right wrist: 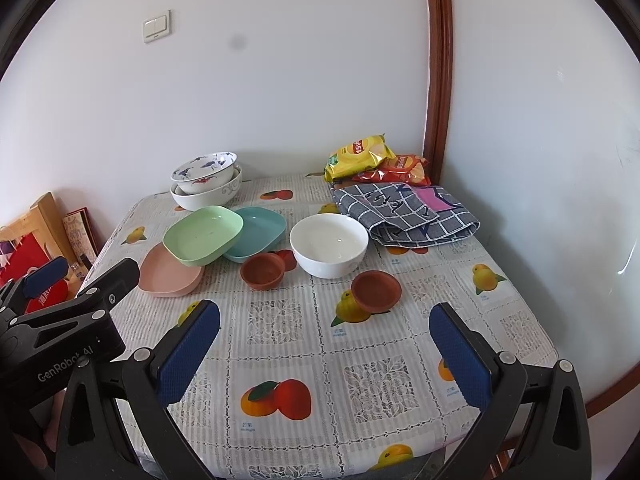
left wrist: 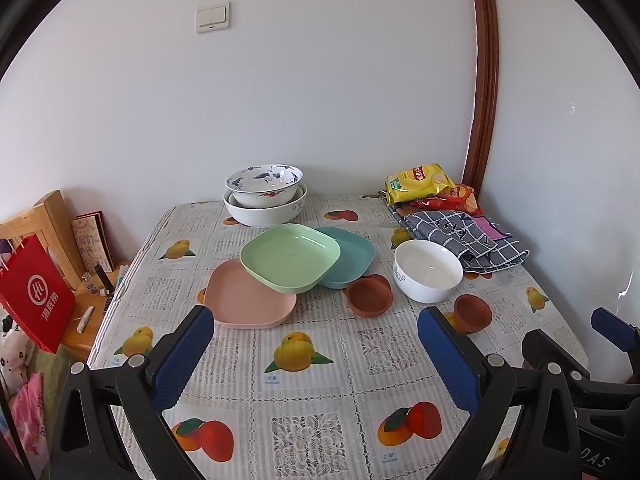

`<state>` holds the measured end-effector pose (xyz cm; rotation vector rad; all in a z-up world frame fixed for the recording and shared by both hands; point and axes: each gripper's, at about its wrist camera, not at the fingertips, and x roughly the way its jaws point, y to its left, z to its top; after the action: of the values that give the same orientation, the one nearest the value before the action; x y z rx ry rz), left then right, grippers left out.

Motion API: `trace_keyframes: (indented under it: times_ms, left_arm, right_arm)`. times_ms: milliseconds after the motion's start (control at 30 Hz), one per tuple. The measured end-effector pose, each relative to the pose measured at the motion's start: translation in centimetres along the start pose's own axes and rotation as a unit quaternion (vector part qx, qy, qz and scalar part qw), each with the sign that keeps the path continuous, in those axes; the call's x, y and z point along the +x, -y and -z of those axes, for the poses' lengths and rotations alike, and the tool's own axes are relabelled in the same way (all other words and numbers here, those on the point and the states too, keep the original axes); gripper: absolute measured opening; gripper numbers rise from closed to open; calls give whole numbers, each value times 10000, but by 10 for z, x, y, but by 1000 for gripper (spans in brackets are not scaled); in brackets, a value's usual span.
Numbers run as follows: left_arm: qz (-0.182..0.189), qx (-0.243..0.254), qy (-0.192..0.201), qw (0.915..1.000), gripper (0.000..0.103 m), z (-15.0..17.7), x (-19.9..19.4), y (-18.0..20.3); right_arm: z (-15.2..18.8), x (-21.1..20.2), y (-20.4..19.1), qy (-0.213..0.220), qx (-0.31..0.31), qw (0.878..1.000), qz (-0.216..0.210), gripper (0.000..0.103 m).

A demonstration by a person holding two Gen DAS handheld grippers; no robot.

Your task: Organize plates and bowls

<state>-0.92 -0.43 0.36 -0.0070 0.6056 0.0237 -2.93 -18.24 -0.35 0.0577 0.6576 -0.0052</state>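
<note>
Left tongs (left wrist: 316, 354) and right tongs (right wrist: 324, 342): both spread wide, holding nothing, poised above the near bench (right wrist: 304, 332). Nothing is yet grasped; the sorting appears to be at its opening step.

Beyond them, mid-bench, the green plate (left wrist: 290, 258) rests tilted across the pink plate (left wrist: 248, 300) and teal plate (left wrist: 352, 264). Just right are two brown dishes (right wrist: 262, 271) (right wrist: 376, 288) and a white bowl (right wrist: 329, 245). Two patterned bowls (left wrist: 264, 196) sit nested by the wall.

Next move, in my judgement: pinch the green plate's rim, lift it clear, and seat it squarely.
</note>
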Motion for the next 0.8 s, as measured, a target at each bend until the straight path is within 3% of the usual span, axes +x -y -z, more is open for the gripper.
trace_keyframes:
  times_ms: [800]
  left_arm:
    - [33,1,-13,10000,103,2,3,-1]
  right_arm:
    - [1,-3,-1,27,34,10000,-10,103]
